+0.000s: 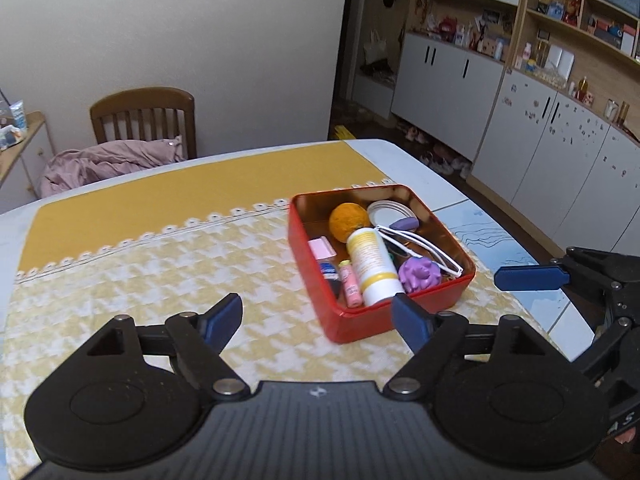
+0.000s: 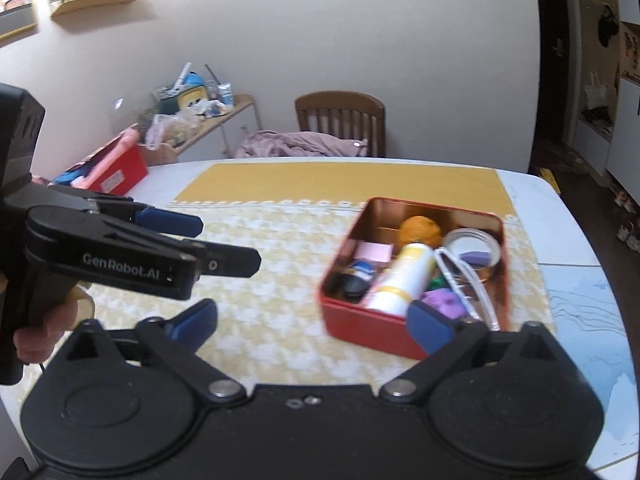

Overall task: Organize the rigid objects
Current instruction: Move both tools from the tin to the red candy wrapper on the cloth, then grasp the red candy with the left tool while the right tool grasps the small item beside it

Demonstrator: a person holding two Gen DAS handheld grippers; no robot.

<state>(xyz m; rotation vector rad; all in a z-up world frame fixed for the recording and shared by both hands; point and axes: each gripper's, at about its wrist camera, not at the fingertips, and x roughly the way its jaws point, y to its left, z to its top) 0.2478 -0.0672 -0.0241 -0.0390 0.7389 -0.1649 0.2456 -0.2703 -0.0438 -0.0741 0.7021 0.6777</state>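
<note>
Wooden chair (image 1: 144, 120) against cream wall (image 1: 200, 40), white cabinets (image 1: 540, 140).

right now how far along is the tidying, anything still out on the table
It looks nearly or fully done. The red tin already holds the orange ball, white bottle, white glasses, purple toy and smaller items. Nothing is in hand: the left gripper and right gripper are both open and empty. No loose item shows on the yellow cloth.

Home dining room: chair (image 1: 144, 120), cabinets (image 1: 452, 76), table (image 1: 400, 152)
</note>
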